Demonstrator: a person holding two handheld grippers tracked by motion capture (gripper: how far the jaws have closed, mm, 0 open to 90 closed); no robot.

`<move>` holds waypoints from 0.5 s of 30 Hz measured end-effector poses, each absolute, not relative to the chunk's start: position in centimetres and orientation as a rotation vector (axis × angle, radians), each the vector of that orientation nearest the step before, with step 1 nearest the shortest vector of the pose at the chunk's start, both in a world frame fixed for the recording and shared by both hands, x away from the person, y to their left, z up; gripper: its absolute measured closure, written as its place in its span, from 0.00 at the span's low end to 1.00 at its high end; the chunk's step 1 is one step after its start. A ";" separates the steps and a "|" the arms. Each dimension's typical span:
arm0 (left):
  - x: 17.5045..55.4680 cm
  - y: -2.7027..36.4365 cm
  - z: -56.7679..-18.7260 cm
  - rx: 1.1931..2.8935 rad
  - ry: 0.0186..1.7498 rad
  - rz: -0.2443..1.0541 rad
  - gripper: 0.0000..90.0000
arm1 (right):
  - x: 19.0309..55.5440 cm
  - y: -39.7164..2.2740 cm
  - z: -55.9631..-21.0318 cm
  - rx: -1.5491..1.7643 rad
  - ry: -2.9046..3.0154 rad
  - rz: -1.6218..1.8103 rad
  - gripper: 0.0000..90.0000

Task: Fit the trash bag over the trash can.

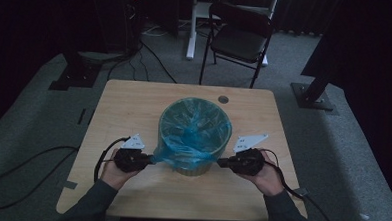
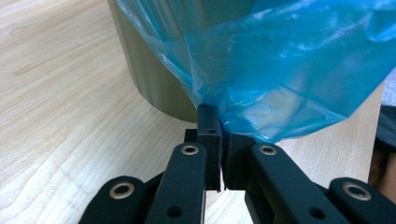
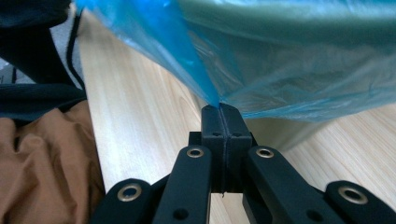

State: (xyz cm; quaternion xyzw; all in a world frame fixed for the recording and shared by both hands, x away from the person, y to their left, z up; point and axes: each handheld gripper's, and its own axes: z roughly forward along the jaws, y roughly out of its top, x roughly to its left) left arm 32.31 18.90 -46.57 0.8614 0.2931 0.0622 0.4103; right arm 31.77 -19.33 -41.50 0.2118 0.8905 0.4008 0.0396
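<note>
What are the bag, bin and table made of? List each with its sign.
Bag: thin blue plastic film, glossy; translucent and creased where it drapes.
Bin: probably hard plastic, dull olive-green; smooth, even wall, though the look leaves it open.
Table: light wood or wood-look laminate, matte; grain lines run along it.

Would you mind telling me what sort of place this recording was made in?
Probably a dim lab or studio set up for recording, not a home: a small wooden table on grey carpet, a folding chair behind it, cables and stand bases around.
</note>
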 end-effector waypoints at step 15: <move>33.0 19.1 -47.4 2.184 0.780 0.119 0.96 | 32.4 -20.2 -41.9 0.710 2.724 1.165 1.00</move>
